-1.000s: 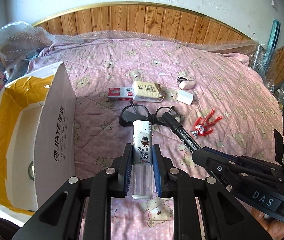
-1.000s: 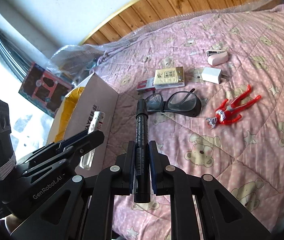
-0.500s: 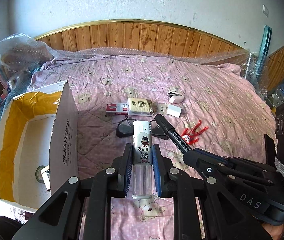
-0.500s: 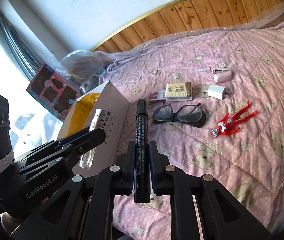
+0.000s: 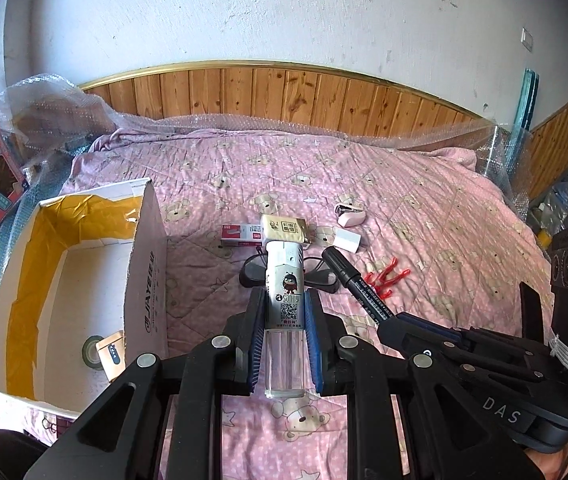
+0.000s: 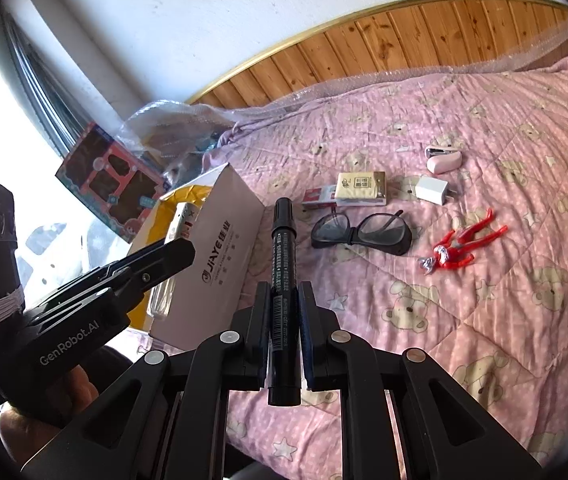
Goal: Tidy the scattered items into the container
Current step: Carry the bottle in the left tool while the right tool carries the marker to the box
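1. Left gripper (image 5: 284,320) clamps the lighter (image 5: 285,300) lengthwise, raised above the bed (image 5: 424,200) for carrying.
2. Right gripper (image 6: 284,320) clamps the marker (image 6: 281,276), likewise.
3. Cardboard box (image 5: 145,272) sits left, flap up; both loads likely go there.

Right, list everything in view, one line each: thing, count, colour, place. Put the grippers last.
cardboard box: 1, white outside, yellow inside, on the bed's left side
tape roll: 1, greenish, inside the box
small card: 1, tan, inside the box beside the roll
glasses: 1, black, mid-bed
toy figure: 1, red and silver, right of the glasses
staple box: 1, red and white, behind the glasses
tissue pack: 1, beige, beside the staple box
charger: 1, white, right of the pack
stapler: 1, pink, farthest back
quilt: 1, pink, bear print
lighter: 1, clear and white, in left gripper
marker: 1, black, in right gripper
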The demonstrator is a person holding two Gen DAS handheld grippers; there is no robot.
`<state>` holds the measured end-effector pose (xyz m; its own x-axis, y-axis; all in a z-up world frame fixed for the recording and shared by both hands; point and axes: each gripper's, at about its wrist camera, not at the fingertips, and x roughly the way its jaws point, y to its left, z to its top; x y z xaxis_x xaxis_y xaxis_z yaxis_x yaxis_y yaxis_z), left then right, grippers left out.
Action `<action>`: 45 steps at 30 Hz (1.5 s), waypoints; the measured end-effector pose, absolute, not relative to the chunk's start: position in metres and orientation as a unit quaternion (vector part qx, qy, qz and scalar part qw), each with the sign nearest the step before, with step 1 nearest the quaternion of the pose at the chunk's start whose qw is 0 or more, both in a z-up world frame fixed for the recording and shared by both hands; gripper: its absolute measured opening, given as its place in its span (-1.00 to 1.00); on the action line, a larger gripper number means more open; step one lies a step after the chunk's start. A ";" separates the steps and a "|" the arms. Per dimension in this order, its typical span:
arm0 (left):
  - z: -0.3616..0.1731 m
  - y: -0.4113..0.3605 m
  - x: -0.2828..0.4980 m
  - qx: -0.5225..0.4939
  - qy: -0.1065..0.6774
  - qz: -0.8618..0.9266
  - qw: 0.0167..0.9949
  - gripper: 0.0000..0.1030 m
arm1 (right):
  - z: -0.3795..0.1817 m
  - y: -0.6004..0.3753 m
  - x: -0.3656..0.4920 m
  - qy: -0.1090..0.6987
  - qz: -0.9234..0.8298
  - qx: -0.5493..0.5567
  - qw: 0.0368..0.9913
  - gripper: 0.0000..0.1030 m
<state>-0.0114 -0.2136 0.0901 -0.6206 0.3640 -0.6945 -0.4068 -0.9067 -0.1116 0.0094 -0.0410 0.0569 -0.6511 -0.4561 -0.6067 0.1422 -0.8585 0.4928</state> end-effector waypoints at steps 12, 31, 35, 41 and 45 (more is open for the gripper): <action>0.097 -0.251 -0.016 -0.367 -0.011 0.905 0.213 -0.61 | 0.075 -0.066 0.009 -0.178 -0.890 0.380 0.179 -0.73; 0.097 -0.333 -0.033 -0.356 -0.084 0.912 0.187 -0.61 | 0.094 -0.122 -0.012 -0.122 -0.891 0.388 0.201 -0.73; 0.095 -0.348 -0.037 -0.354 -0.096 0.913 0.179 -0.61 | 0.098 -0.135 -0.017 -0.111 -0.891 0.389 0.207 -0.73; 0.091 -0.373 -0.041 -0.351 -0.115 0.914 0.167 -0.61 | 0.103 -0.156 -0.025 -0.097 -0.889 0.390 0.218 -0.73; 0.088 -0.391 -0.045 -0.351 -0.129 0.914 0.159 -0.61 | 0.104 -0.170 -0.029 -0.088 -0.887 0.393 0.226 -0.73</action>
